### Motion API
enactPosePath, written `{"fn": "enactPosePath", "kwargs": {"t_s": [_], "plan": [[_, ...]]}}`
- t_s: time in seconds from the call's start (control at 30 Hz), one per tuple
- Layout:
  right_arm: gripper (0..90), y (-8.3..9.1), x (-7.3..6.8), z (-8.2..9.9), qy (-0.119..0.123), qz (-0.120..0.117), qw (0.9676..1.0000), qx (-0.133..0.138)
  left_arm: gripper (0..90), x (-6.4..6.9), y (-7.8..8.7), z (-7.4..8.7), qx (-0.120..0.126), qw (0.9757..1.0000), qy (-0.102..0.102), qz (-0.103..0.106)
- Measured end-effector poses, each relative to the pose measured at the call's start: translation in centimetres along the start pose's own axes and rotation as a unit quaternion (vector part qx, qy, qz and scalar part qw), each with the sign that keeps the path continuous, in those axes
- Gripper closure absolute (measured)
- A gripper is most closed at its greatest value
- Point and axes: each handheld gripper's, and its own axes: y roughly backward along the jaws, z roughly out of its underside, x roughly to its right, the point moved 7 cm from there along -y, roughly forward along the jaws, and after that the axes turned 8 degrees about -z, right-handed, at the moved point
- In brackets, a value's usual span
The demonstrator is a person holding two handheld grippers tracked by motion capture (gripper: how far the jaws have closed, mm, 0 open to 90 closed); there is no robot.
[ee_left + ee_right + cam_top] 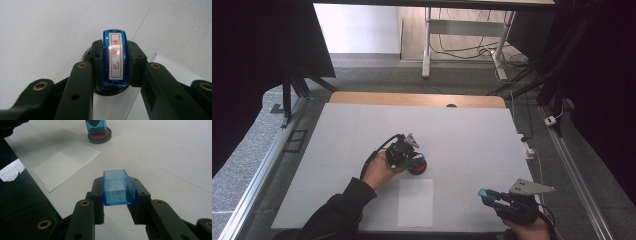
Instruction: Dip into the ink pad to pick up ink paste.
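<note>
The left gripper (408,154), centre frame, clamps a blue stamp (115,58) standing upright, long axis vertical, face down on the red ink pad (418,167). The right gripper (490,198), lower right, pinches the stamp's blue cap (119,187), its open mouth facing the camera. Inking seems under way; next likely lifts the stamp to the white paper (416,202)
</note>
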Motion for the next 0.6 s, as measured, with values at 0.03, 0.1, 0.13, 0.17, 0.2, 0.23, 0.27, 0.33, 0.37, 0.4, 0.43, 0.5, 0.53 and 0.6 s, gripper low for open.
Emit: {"fn": "enactPosePath", "kwargs": {"t_s": [0.03, 0.1, 0.13, 0.17, 0.2, 0.23, 0.27, 0.33, 0.37, 0.4, 0.43, 0.5, 0.53, 0.6], "plan": [[69.0, 0.0, 0.0, 0.0, 0.0, 0.0, 1.0, 0.0, 71.0, 0.02, 0.01, -0.01, -0.001, 1.0, 0.0, 0.0], [69.0, -0.01, 0.0, 0.0, 0.0, 0.001, 1.0, 0.0, 71.0, 0.04, 0.0, -0.02, -0.003, 1.0, 0.0, -0.001], [69.1, -0.01, 0.0, 0.0, 0.0, 0.001, 1.0, 0.0, 70.9, 0.03, 0.0, -0.02, -0.004, 1.0, 0.002, -0.001], [69.0, -0.01, -0.01, 0.0, 0.001, 0.001, 1.0, -0.001, 70.9, 0.0, -0.01, -0.02, -0.004, 1.0, 0.005, 0.0], [69.0, -0.01, -0.01, 0.0, 0.001, 0.001, 1.0, -0.001, 70.9, -0.03, -0.01, -0.02, -0.005, 1.0, 0.006, 0.001], [69.1, -0.01, -0.01, 0.01, 0.001, 0.001, 1.0, -0.001, 70.9, -0.06, -0.03, -0.03, -0.006, 0.9999, 0.009, 0.003], [69.0, -0.01, -0.01, 0.0, 0.001, 0.001, 1.0, -0.001, 70.9, -0.09, -0.03, -0.04, -0.007, 0.9999, 0.011, 0.004], [69.0, -0.02, 0.0, 0.01, 0.001, 0.001, 1.0, -0.001, 70.9, -0.17, -0.05, -0.02, -0.006, 0.9998, 0.015, 0.008], [69.0, -0.01, 0.0, 0.0, 0.001, 0.001, 1.0, -0.001, 70.9, -0.23, -0.05, 0.02, -0.005, 0.9998, 0.016, 0.01], [69.0, -0.01, 0.0, 0.0, 0.001, 0.001, 1.0, -0.001, 70.9, -0.28, -0.06, 0.05, -0.004, 0.9997, 0.02, 0.014], [69.0, -0.01, 0.0, 0.01, 0.0, 0.001, 1.0, -0.001, 70.9, -0.3, -0.06, 0.07, -0.003, 0.9997, 0.02, 0.015], [69.0, -0.02, 0.0, 0.01, 0.0, 0.001, 1.0, -0.001, 70.9, -0.22, -0.05, 0.09, -0.003, 0.9998, 0.016, 0.01], [69.0, -0.03, -0.02, 0.0, 0.001, 0.0, 1.0, 0.0, 70.9, -0.09, -0.05, 0.08, -0.002, 0.9999, 0.012, 0.005], [69.0, -0.03, -0.03, 0.0, 0.001, 0.0, 1.0, 0.0, 70.9, 0.11, -0.04, 0.03, -0.005, 1.0, 0.004, -0.005]]}}
